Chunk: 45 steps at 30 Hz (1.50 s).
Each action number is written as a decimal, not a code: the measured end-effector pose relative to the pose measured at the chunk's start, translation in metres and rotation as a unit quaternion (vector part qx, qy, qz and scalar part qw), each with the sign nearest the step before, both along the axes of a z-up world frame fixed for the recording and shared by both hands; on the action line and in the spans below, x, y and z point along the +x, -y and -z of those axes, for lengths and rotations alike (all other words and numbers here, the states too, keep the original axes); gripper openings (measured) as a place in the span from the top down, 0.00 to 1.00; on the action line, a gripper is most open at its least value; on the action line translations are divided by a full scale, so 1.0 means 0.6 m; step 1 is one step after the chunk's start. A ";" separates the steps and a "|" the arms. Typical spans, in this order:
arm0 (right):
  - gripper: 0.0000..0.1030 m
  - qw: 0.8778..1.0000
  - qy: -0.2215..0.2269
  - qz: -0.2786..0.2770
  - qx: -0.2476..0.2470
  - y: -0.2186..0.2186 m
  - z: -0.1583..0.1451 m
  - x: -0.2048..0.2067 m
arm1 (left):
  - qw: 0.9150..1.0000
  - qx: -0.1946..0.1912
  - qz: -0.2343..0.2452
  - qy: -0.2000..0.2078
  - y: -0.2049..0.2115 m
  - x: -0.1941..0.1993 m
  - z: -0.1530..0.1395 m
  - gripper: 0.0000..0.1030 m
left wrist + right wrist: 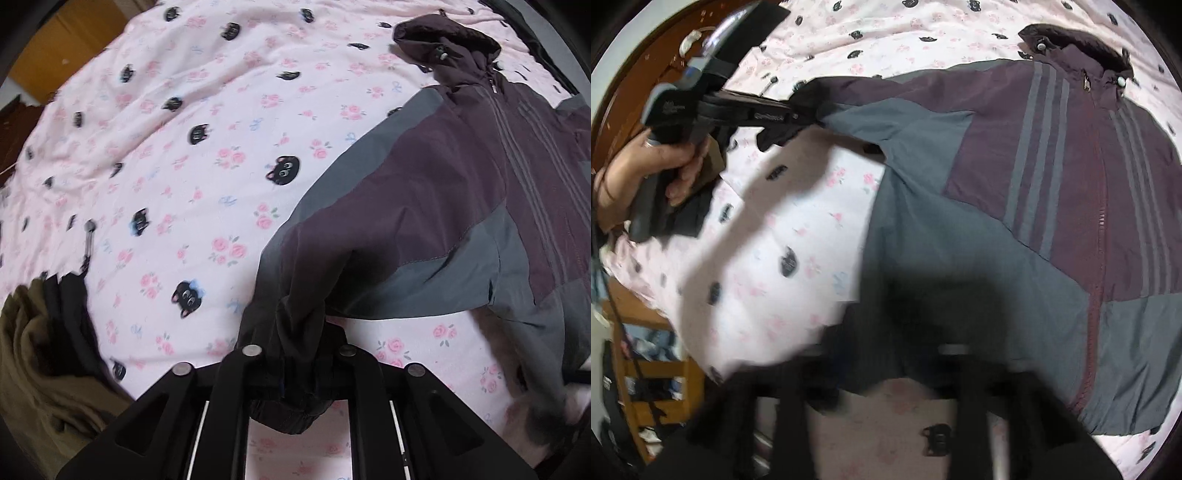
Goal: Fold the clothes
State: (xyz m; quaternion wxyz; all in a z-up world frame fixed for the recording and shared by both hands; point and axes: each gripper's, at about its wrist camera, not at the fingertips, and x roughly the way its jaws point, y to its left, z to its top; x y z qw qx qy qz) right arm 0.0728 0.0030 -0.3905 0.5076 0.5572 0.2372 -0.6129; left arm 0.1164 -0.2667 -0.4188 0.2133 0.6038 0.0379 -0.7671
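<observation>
Left wrist: left gripper clamps the sleeve cuff of the purple-grey jacket, spread on the bed sheet (pink, cat print). Right wrist: right gripper pinches the jacket hem, view blurred; left gripper seen at far left w/ sleeve.

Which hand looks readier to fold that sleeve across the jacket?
Left, probably. Its jaws already pinch the sleeve cuff, stretched away from the jacket. The right gripper holds the hem instead.

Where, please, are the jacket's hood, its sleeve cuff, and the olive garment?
hood [447, 40]: left wrist view, top of the crumpled hood.
sleeve cuff [295, 354]: left wrist view, gathered cuff.
olive garment [33, 354]: left wrist view, its folds.
</observation>
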 end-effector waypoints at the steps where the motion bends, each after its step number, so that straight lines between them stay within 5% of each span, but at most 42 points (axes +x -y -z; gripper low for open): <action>1: 0.36 1.000 -0.007 -0.003 -0.010 -0.010 -0.006 -0.001 | 1.000 -0.007 -0.014 -0.013 -0.008 0.012 -0.012 0.87; 3: 0.34 0.999 -0.009 0.002 -0.037 -0.041 -0.028 -0.016 | 0.998 -0.012 -0.039 -0.040 -0.022 0.035 -0.039 0.82; 9: 0.25 0.992 -0.007 0.093 -0.087 -0.192 -0.099 -0.136 | 0.988 -0.031 -0.096 -0.116 -0.084 0.097 -0.128 0.42; 14: 0.25 0.980 -0.065 0.183 -0.044 -0.335 -0.103 -0.272 | 0.989 0.013 -0.094 -0.111 -0.140 0.117 -0.120 0.42; 19: 0.25 0.965 0.008 0.255 -0.068 -0.433 -0.062 -0.363 | 0.988 0.116 -0.059 -0.079 -0.223 0.121 -0.046 0.42; 25: 0.26 0.973 0.046 0.215 -0.076 -0.426 0.004 -0.355 | 0.981 0.174 -0.056 -0.064 -0.283 0.111 0.032 0.42; 28: 0.39 0.974 0.064 0.208 -0.058 -0.411 0.045 -0.345 | 0.976 0.192 -0.072 -0.076 -0.278 0.103 0.046 0.42; 32: 0.40 0.966 0.088 0.234 -0.066 -0.418 0.069 -0.344 | 0.969 0.212 -0.089 -0.089 -0.262 0.096 0.056 0.42; 38: 0.83 0.966 0.107 0.227 -0.063 -0.420 0.088 -0.333 | 0.963 0.237 -0.100 -0.083 -0.251 0.086 0.074 0.42; 39: 0.83 0.965 0.107 0.228 -0.065 -0.422 0.085 -0.331 | 0.963 0.237 -0.096 -0.081 -0.253 0.085 0.077 0.42; 41: 0.83 0.965 0.108 0.230 -0.070 -0.429 0.074 -0.329 | 0.961 0.251 -0.090 -0.078 -0.258 0.085 0.075 0.72; 45: 0.84 0.965 0.111 0.223 -0.077 -0.444 0.047 -0.320 | 0.951 0.288 -0.081 -0.080 -0.262 0.097 0.056 0.91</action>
